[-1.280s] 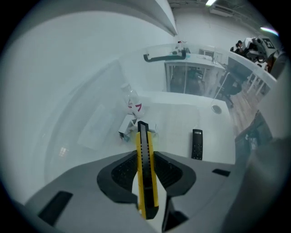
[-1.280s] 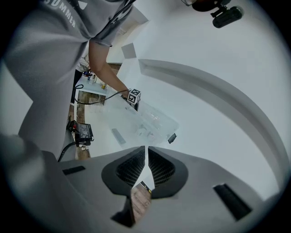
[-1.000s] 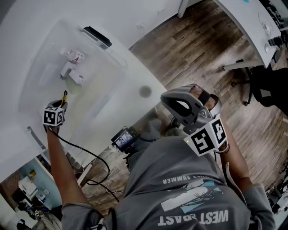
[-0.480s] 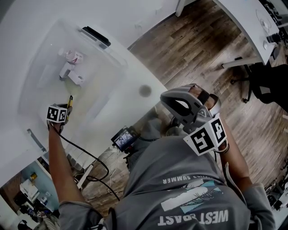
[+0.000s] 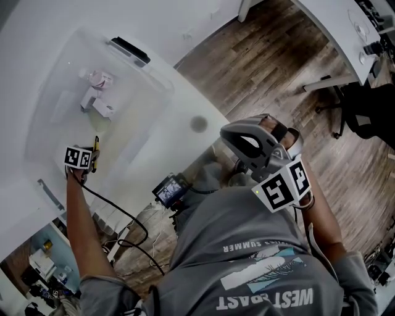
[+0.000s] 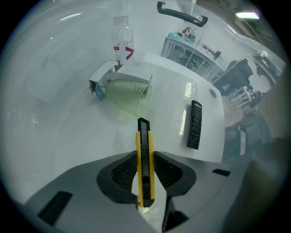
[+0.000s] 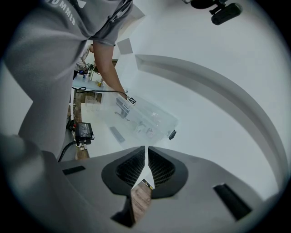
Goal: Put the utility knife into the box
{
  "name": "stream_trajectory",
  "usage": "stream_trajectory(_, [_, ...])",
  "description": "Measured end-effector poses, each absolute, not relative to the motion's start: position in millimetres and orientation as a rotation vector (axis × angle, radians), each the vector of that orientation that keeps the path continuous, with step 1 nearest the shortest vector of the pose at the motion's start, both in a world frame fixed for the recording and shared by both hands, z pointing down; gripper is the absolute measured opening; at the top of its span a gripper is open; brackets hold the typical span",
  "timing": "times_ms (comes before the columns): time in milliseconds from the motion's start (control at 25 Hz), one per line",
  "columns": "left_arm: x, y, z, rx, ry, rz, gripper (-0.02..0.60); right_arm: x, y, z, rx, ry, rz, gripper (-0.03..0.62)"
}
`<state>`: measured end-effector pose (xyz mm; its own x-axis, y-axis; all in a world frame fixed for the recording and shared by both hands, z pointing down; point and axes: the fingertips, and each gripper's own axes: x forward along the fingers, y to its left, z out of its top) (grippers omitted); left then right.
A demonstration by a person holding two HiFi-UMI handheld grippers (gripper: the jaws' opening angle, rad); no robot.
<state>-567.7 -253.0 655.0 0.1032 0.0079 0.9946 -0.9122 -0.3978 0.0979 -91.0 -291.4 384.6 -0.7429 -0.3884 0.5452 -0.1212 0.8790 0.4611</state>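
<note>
My left gripper is shut on a yellow and black utility knife. The knife stands on edge between the pads and its black tip points forward. A clear plastic box with a black handle sits on the white table. The knife hangs over the box's near end, above its pale bottom. My right gripper is shut on nothing, held near the person's chest over the wooden floor.
Inside the box lie a small plastic bottle, a white carton and a pale green ribbed cup on its side. A black remote lies to the right. A dark round hole marks the table.
The left gripper and the knife have shifted slightly to the right and toward the person, then held still. The right gripper has not moved.
</note>
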Motion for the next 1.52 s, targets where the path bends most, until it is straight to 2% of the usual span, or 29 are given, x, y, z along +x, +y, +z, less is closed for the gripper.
stream_trajectory(280, [-572,-262,643,1.582,-0.968,1.413,0.121,-91,-284,383,0.352,-2.387,-0.544,0.034])
stream_trajectory(480, [-572,-285,606,1.657,-1.090,1.398,0.120,-89,-276,380,0.340,-2.399,-0.556,0.034])
stream_trajectory(520, [-572,-293,593,1.686,-1.141,1.392,0.114,-88,-275,378,0.340,-2.404,-0.559,0.034])
stream_trajectory(680, [-559,-321,525,1.831,-1.370,1.365,0.016,-81,-265,370,0.336,-2.424,-0.577,0.029])
stream_trajectory(720, [-551,-325,507,1.872,-1.417,1.360,0.011,-78,-261,368,0.333,-2.430,-0.582,0.029])
stream_trajectory(880, [-502,-333,428,2.071,-1.578,1.332,0.009,-63,-249,355,0.342,-2.472,-0.594,0.025])
stream_trajectory(1160, [-376,-313,302,2.444,-1.731,1.117,0.009,-44,-224,327,0.329,-2.560,-0.616,0.012])
stream_trajectory(1520, [-232,-236,197,2.794,-1.766,0.897,0.009,-18,-187,293,0.280,-2.629,-0.705,0.012])
